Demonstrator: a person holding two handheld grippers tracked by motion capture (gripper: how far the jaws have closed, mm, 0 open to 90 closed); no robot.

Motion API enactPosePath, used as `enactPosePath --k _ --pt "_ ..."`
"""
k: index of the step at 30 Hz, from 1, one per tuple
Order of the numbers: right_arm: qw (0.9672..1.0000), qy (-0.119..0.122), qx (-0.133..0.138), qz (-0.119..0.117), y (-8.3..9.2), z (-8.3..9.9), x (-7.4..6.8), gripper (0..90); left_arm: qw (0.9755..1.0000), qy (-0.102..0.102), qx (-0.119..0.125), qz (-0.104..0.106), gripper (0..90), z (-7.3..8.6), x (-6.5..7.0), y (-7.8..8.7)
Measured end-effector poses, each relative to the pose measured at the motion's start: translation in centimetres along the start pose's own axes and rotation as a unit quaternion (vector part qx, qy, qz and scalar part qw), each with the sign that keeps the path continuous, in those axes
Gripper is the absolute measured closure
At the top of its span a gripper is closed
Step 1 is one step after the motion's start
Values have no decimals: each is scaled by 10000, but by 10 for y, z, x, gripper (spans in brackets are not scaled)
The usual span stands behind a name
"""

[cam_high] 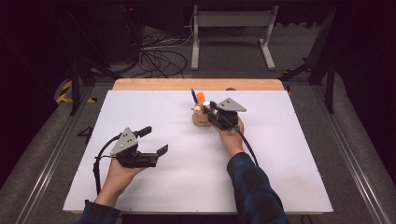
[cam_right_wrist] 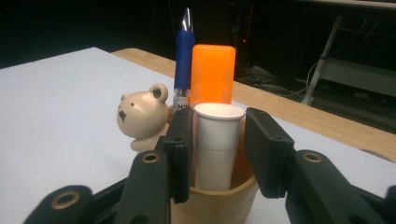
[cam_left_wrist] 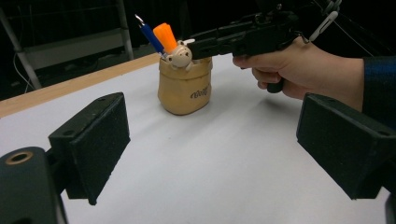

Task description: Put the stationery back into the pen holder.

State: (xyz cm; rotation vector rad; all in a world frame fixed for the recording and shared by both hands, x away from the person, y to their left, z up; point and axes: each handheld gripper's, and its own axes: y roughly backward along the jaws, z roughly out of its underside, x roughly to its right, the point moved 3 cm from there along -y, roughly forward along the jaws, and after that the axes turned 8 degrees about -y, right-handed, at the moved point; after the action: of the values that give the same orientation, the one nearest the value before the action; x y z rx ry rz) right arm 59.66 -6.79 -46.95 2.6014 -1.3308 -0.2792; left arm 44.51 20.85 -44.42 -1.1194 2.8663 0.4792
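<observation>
white tube [cam_right_wrist: 218, 144] stands upright in the tan cup [cam_right_wrist: 219, 200], between the pads of my right tool [cam_right_wrist: 219, 149]. one pad looks to touch its side, the other shows a thin gap; i cannot tell if it is truly gripped. the jaws stand narrow, about tube width.

behind the tube in the same cup: an orange marker [cam_right_wrist: 214, 74] and a blue pen [cam_right_wrist: 183, 70], both upright. a small bear [cam_right_wrist: 142, 114] figure sits at the cup's rim, just beside the tool.

from the high view, the cup [cam_high: 201, 119] is on the far middle of the white surface [cam_high: 280, 163], near the wooden edge. the right tool [cam_high: 208, 111] reaches it level from the right, hand [cam_high: 231, 133] behind it.

my left tool [cam_high: 154, 140] is well apart, over the near left of the surface, jaws wide with nothing between them. its own view looks across at the cup [cam_left_wrist: 184, 88] and the right hand [cam_left_wrist: 299, 70].
</observation>
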Motion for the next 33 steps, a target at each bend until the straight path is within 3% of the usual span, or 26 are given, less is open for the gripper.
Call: enactPosePath --k 9,18,33 --pt "9999 -113 -75 -106 0 1 2 518 10000 -16 -17 -7 104 0 -1 1" --pt "9995 -220 -84 -191 2 0 4 365 10000 -18 -26 -58 103 1 -4 2" --pt "9989 -367 -74 -292 17 -7 1 188 9999 -13 -16 -109 104 1 -6 3"
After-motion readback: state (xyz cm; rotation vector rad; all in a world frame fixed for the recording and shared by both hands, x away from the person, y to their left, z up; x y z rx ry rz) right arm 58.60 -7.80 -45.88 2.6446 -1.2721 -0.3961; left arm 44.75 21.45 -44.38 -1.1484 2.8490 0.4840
